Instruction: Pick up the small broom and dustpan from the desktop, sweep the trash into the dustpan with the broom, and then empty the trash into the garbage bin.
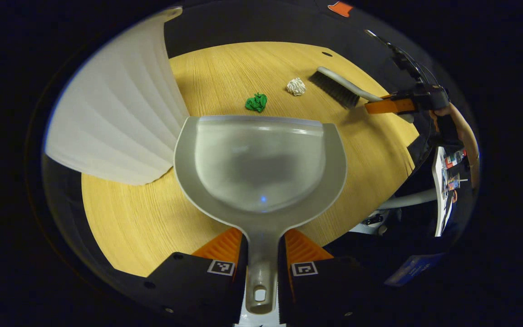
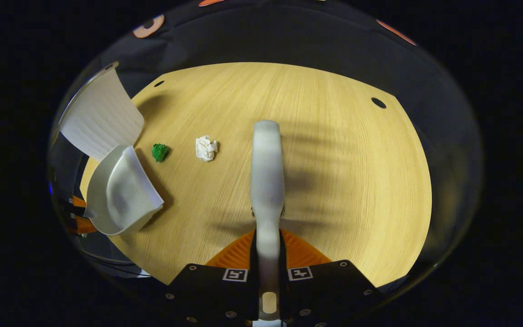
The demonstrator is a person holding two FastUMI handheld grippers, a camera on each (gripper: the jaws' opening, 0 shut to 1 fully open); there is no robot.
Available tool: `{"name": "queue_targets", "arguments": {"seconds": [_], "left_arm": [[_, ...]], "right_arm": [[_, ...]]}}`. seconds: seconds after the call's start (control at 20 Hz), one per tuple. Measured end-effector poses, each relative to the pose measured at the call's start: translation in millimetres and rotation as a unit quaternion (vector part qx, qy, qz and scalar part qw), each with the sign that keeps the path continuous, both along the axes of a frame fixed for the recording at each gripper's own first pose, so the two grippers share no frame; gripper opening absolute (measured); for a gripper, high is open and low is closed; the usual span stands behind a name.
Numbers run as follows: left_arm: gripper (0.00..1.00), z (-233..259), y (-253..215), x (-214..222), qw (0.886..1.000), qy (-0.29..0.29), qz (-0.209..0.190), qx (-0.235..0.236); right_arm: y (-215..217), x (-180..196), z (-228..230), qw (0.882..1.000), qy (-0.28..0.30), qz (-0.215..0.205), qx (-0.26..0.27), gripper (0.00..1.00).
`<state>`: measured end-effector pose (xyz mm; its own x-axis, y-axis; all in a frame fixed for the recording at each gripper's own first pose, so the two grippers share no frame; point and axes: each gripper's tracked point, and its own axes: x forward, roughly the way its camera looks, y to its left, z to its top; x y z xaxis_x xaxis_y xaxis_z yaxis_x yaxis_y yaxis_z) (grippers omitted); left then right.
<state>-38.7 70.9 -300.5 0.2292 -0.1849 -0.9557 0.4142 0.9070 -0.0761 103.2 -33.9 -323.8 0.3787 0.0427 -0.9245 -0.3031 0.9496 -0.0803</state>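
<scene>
Pale wood bench (image 1: 143, 218) carries two scraps: a green wad (image 1: 256, 102) just ahead of the dustpan (image 1: 261, 163) lip, a white wad (image 1: 296, 86) beside it near the broom (image 1: 334, 86) bristles. Left gripper (image 1: 261, 268) pinches the dustpan handle; right gripper (image 2: 268, 254) pinches the broom handle. Sweeping is starting; next, I judge, drag bristles toward the pan. The white bin (image 1: 116, 113) stands just left.

Wooden desktop (image 2: 334, 159) with green wad (image 2: 160, 151), white wad (image 2: 206, 148).

Left gripper (image 1: 261, 254): your fingers clamp the dustpan handle (image 1: 260, 268).
Right gripper (image 2: 268, 250): your fingers pinch the broom handle (image 2: 267, 181).
</scene>
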Motion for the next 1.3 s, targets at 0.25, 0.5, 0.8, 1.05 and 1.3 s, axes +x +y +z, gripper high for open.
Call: {"name": "queue_targets", "arguments": {"seconds": [0.25, 0.5, 0.8, 1.05, 1.3], "left_arm": [[0.31, -15.8, -1.9, 22.8, 0.999, 0.006, -0.041, 0.014], [0.31, -17.2, -11.6, 37.7, 0.997, 0.013, -0.073, 0.014], [0.31, -16.8, -13.3, 35.7, 0.996, 0.007, -0.088, 0.011], [0.31, -17.7, -12.1, 32.0, 0.998, -0.005, -0.061, 0.004], [0.31, -0.5, -19.0, 21.8, 0.999, -0.027, -0.036, -0.003]], "right_arm": [[36.2, 25.6, -4.7, 0.995, 0.007, 0.098, 0.003, 0.17], [80.2, 21.0, 2.5, 0.981, 0.033, 0.187, 0.041, 0.17], [127.3, -20.4, 19.0, 0.957, 0.074, 0.264, 0.095, 0.17], [107.5, 6.8, 17.0, 0.975, 0.049, 0.208, 0.059, 0.17], [41.2, 33.1, 12.0, 0.994, 0.021, 0.107, 0.017, 0.17]]}}
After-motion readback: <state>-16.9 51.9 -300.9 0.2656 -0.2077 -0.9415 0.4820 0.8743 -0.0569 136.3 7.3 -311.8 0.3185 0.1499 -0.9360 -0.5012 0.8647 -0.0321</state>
